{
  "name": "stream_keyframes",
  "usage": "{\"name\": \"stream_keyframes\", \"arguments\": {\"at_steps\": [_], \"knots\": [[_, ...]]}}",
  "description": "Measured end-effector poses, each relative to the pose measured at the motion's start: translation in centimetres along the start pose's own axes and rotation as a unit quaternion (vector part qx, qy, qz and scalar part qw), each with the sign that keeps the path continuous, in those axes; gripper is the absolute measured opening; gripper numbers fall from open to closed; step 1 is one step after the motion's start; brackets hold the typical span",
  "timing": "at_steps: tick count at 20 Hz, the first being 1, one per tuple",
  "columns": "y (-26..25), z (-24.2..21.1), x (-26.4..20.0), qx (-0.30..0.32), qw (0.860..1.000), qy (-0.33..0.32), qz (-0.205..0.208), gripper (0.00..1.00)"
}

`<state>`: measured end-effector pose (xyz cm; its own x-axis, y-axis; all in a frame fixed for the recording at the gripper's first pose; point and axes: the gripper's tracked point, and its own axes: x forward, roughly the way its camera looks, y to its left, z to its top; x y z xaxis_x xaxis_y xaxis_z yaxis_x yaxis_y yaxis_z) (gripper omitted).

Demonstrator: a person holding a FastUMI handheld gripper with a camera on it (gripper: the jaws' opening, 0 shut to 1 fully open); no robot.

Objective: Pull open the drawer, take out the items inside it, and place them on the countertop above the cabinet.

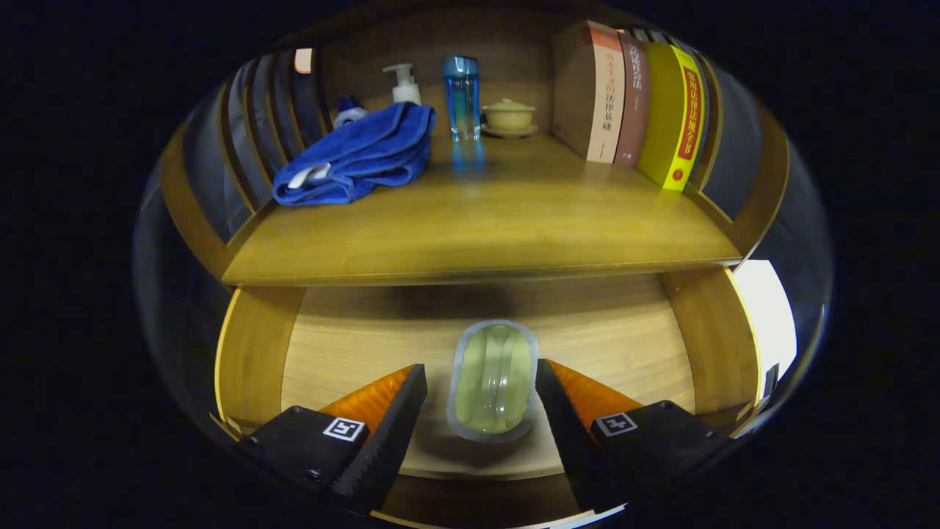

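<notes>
The wooden drawer [345, 345] stands pulled open below the countertop [485, 220]. On its floor lies a pale green oval item with a translucent grey rim [493, 380], like a soap dish. My gripper [481, 382] is open, its two black fingers with orange sides standing on either side of the green item. A narrow gap shows between each finger and the item, so neither finger presses on it.
On the countertop a folded blue towel [356, 154] lies at the left, with a white pump bottle [402, 82] behind it. A blue glass [461, 95] and a small lidded yellow cup [508, 116] stand at the back. Several upright books [639, 103] fill the right.
</notes>
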<state>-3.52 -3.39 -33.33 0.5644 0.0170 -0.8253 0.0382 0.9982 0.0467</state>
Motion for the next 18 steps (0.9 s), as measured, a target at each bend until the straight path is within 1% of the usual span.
{"name": "stream_keyframes", "arguments": {"at_steps": [4,6,8,10,11,17,18], "knots": [[-0.6,-1.3,1.9,0.017,0.999,0.035,-0.008,0.97],[-1.4,-2.0,2.4,0.012,0.999,0.045,-0.019,0.75],[-1.3,-1.9,1.9,0.017,0.999,0.043,-0.020,0.53],[-1.0,-1.6,0.5,0.017,0.999,0.037,-0.011,0.31],[-0.8,-1.3,-0.1,0.016,0.999,0.033,-0.009,0.28],[-1.3,1.0,-4.8,0.003,1.000,0.004,-0.008,0.28],[-1.3,1.4,-5.3,0.005,1.000,0.000,-0.006,0.26]]}}
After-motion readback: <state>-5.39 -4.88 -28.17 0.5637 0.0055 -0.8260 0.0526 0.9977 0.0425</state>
